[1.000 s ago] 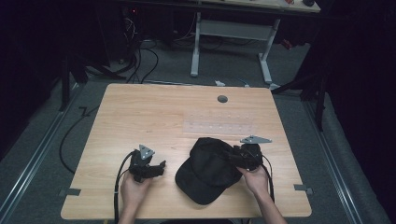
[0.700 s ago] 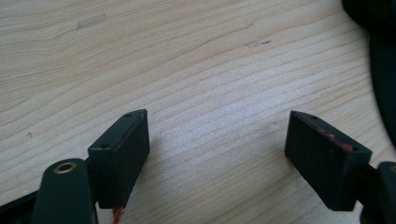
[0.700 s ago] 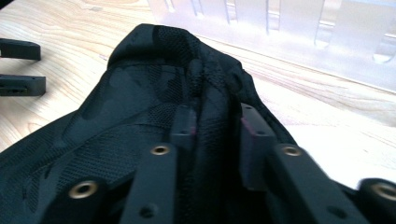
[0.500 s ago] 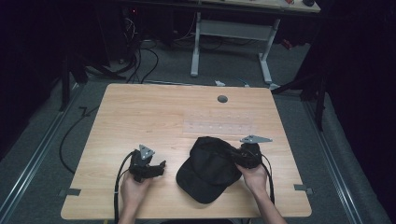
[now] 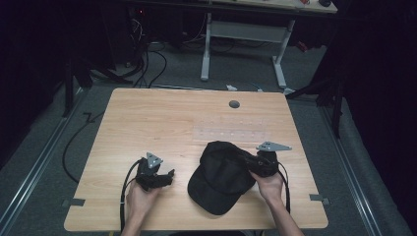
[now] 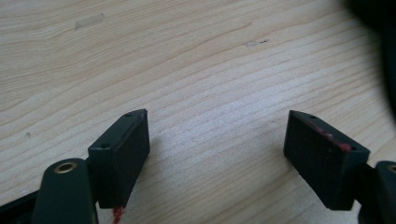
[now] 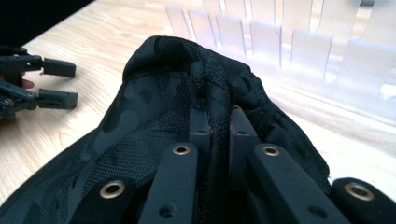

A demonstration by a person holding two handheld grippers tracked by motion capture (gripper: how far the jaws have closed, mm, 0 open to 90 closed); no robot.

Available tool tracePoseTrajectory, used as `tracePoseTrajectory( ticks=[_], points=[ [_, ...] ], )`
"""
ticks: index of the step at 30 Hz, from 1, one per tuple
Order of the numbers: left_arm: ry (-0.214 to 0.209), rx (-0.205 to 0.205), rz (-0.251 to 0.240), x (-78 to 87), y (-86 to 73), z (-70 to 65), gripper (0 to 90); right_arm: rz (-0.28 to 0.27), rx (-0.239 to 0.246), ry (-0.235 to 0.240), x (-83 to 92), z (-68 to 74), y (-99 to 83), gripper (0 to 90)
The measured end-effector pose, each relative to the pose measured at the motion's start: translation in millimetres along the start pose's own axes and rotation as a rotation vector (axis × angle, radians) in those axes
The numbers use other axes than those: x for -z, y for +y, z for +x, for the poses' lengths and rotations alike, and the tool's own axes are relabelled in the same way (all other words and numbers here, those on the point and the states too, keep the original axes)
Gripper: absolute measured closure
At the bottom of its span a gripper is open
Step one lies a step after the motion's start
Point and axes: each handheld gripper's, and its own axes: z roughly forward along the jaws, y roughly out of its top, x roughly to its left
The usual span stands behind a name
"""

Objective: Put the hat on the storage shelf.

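Clear rack [image 5: 231, 133] lies just beyond the cap [image 5: 221, 172].

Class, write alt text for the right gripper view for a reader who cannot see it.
The right claw is shut on a fold of the black cap lying on the wooden table. A clear slotted rack stands behind it, and the left claw is open at far left.

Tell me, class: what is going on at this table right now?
A person at a wooden table holds a claw in each hand. The right claw has just closed on a fold of the black cap, pinching its fabric at the edge. The left claw is open over bare wood, beside the cap and not touching it. A clear plastic rack lies behind.
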Motion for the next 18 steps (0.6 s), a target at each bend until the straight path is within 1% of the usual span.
tracePoseTrajectory(
  ticks=[2,4,5,6,7,8,9,10,12,13,14,15,16,18],
  points=[
    [-0.005,-0.002,0.003,0.2,-0.1,0.1,22.9,-0.017,0.011,0.006,2.6,2.0,0.9,84.2],
    [-0.012,-0.001,0.022,1.0,1.2,0.2,22.6,-0.031,0.024,0.013,4.1,2.5,1.6,84.2],
    [-0.012,-0.001,0.022,1.0,1.2,0.2,22.0,-0.035,0.027,0.018,4.9,2.5,2.3,84.2],
    [-0.017,0.007,0.026,1.2,1.9,0.2,22.0,-0.035,0.027,0.018,4.9,2.5,2.3,84.2],
    [-0.023,0.011,0.031,1.8,2.7,0.8,22.1,-0.044,0.031,0.028,6.6,2.3,4.2,84.3],
    [-0.033,0.031,0.041,3.3,4.7,2.3,22.1,-0.046,0.032,0.032,7.7,2.4,5.3,84.3],
    [-0.033,0.031,0.041,3.3,4.7,2.3,22.1,-0.046,0.032,0.032,7.7,2.4,5.3,84.3],
    [-0.041,0.047,0.048,4.3,6.1,3.0,22.0,-0.055,0.033,0.042,9.9,2.5,7.4,84.3],
    [-0.066,0.068,0.059,7.1,8.8,4.0,21.4,-0.07,0.036,0.058,12.4,2.4,9.1,84.3],
    [-0.079,0.077,0.057,8.9,10.4,3.5,21.5,-0.075,0.038,0.064,14.1,2.8,9.9,84.3],
    [-0.116,0.09,0.055,13.8,14.6,1.9,21.5,-0.085,0.039,0.071,15.7,3.1,10.6,84.3],
    [-0.135,0.099,0.052,16.2,17.2,0.5,21.5,-0.093,0.038,0.08,17.2,3.3,11.2,84.3],
    [-0.135,0.099,0.052,16.2,17.2,0.5,21.3,-0.093,0.038,0.08,17.2,3.3,11.2,84.3],
    [-0.179,0.125,0.054,20.7,22.6,-2.5,20.9,-0.102,0.043,0.09,19.9,3.6,12.7,84.4]
  ],
)
